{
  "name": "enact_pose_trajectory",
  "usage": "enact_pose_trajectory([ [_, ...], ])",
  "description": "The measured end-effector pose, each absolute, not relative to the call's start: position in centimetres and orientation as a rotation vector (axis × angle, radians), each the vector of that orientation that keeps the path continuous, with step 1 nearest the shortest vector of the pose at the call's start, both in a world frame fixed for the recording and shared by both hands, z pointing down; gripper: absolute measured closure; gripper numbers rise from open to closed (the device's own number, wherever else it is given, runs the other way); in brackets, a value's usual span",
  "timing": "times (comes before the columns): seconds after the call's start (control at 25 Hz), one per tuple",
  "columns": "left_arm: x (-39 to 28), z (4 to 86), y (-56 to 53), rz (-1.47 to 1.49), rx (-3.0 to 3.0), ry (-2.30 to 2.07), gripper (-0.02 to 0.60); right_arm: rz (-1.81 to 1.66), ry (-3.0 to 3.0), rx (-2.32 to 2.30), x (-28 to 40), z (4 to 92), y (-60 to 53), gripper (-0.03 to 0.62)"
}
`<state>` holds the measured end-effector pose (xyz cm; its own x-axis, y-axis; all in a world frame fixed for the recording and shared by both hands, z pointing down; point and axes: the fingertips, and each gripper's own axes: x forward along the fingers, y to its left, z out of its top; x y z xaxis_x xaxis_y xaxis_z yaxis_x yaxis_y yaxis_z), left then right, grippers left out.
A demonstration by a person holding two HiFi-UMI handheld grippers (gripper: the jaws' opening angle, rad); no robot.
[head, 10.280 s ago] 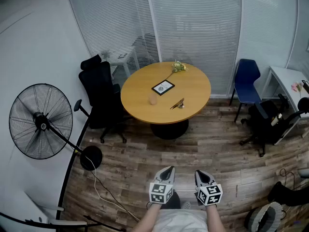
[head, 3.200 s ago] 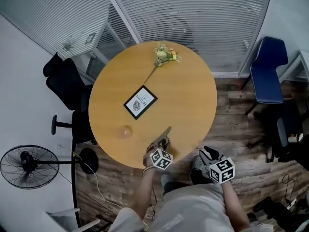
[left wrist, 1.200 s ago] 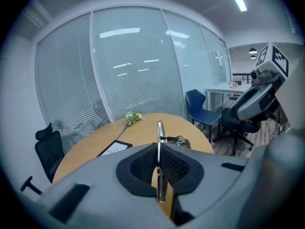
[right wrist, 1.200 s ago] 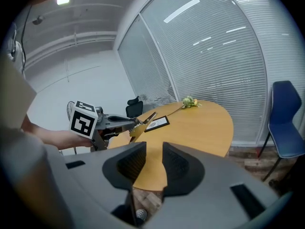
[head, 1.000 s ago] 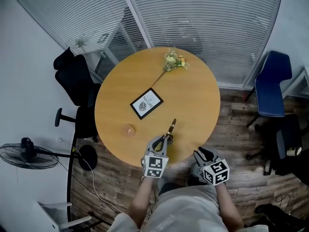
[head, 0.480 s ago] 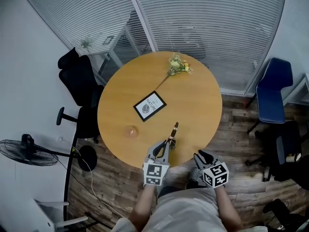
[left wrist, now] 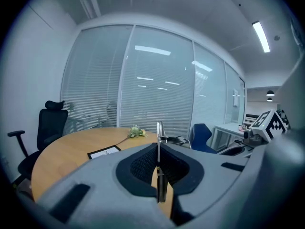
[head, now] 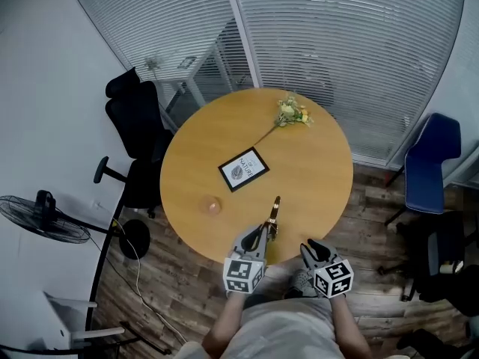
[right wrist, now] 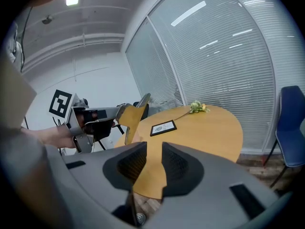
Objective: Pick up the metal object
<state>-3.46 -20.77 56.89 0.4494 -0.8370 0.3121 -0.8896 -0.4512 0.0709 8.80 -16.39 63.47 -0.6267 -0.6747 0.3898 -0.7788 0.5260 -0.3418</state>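
At the round wooden counter's (head: pixel 322 178) 6 o'clock edge, the left gripper (head: pixel 263 235) pinched one slim golden metal object (head: pixel 275 209); the right gripper (head: pixel 310 247) stood spread.

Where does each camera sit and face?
Head view: person's head, looking steeply down at round wooden table; both forearms show.
Left gripper view: on left gripper, facing window blinds; jaws clamp flat gold-coloured metal object.
Right gripper view: on right gripper, facing table; empty open jaws, just closing slightly.
All share the black-framed card.

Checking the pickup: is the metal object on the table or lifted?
Lifted: the left gripper is shut on the metal object, holding it clear above the table.
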Motion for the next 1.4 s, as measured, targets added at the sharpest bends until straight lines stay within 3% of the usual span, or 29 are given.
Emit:
enact_pose_trajectory([
  [1.4,-4.4,58.1,-20.8,0.322,2.430,-1.499,0.569,0.703,-2.542,1.311,9.9,63.1,-18.4,0.532],
])
